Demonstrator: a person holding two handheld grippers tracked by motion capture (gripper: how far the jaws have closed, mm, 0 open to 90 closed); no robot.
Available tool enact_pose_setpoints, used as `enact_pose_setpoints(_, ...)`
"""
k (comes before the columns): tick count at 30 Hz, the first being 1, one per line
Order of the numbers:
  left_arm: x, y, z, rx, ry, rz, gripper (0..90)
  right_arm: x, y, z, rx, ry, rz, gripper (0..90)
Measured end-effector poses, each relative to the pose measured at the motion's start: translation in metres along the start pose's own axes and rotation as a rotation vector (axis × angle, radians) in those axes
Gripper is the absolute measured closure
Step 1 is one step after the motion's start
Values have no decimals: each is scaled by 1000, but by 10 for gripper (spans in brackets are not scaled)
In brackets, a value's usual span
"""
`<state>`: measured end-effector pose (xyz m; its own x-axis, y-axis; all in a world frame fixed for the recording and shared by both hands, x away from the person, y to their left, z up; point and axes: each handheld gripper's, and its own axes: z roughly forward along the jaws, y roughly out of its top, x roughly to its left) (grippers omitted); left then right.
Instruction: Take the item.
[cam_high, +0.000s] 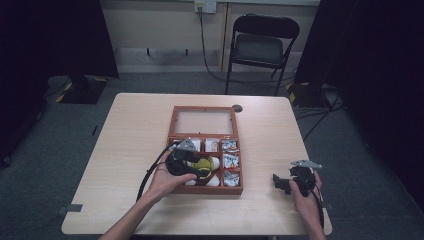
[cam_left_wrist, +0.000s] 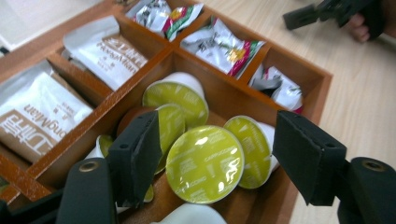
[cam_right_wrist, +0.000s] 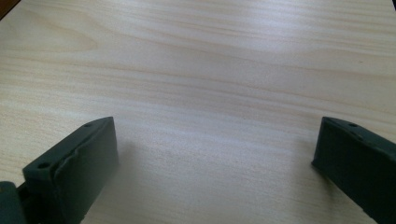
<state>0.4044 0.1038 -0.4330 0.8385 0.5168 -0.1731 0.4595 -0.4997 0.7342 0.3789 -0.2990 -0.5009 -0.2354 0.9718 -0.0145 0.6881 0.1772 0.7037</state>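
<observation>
Green foil tops a heap of small coffee pods in the big compartment of the wooden box (cam_high: 207, 190), and the pod (cam_left_wrist: 204, 164) nearest the near wall of the box sits between the jaws of the left gripper (cam_left_wrist: 212, 156). Those jaws stand spread on either side of it; no pad presses on the pod yet. It looks light and thin-walled, with a slick lid, so it should crush or slip under a hard squeeze. The stiff rim under the foil seems the best place to take hold, gently. Sachets (cam_left_wrist: 105, 51) and wrapped tea bags (cam_left_wrist: 224, 44) fill the smaller compartments of the box. The right gripper (cam_high: 291, 183) rests on the table (cam_right_wrist: 196, 70), right of the box, jaws wide apart, with nothing between them.
</observation>
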Motion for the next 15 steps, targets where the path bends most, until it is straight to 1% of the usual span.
enact_pose_setpoints(1, 0, -2, 1, -2, -4, -2, 326, 0, 0, 0, 0, 0, 0, 0)
enact_pose_setpoints(2, 2, -3, 2, 9, -12, -3, 331, 0, 0, 0, 0, -1, 0, 0)
enact_pose_setpoints(3, 3, -4, 3, 18, -7, -5, 343, 0, 0, 0, 0, -1, 0, 0)
enact_pose_setpoints(5, 5, -6, 4, 19, -13, -21, 358, 0, 0, 0, 0, -2, 0, 0)
enact_pose_setpoints(6, 6, -7, 8, 37, -17, -24, 366, 0, 0, 0, 1, -1, 0, 0)
enact_pose_setpoints(7, 6, -7, 8, 37, -17, -24, 366, 0, 0, 0, 0, -2, 0, 0)
enact_pose_setpoints(8, 6, -8, 12, 58, -17, -27, 366, 0, 0, 0, 1, -1, 0, 0)
enact_pose_setpoints(9, 6, -8, 12, 58, -17, -27, 365, 0, 0, 0, 1, -1, 0, 0)
enact_pose_setpoints(10, 5, -8, 14, 70, -16, -26, 365, 0, 0, 0, 0, -2, 0, 0)
enact_pose_setpoints(12, 5, -9, 18, 88, -28, -17, 357, 0, 0, 0, -1, -2, 0, 0)
enact_pose_setpoints(13, 5, -10, 19, 88, -17, -19, 357, 0, 0, 0, -1, -2, 0, 0)
enact_pose_setpoints(14, 6, -10, 21, 88, -14, -28, 356, 0, 0, 0, 0, -1, 0, 0)
enact_pose_setpoints(15, 6, -10, 21, 88, -14, -28, 356, 0, 0, 0, 0, -1, 0, 0)
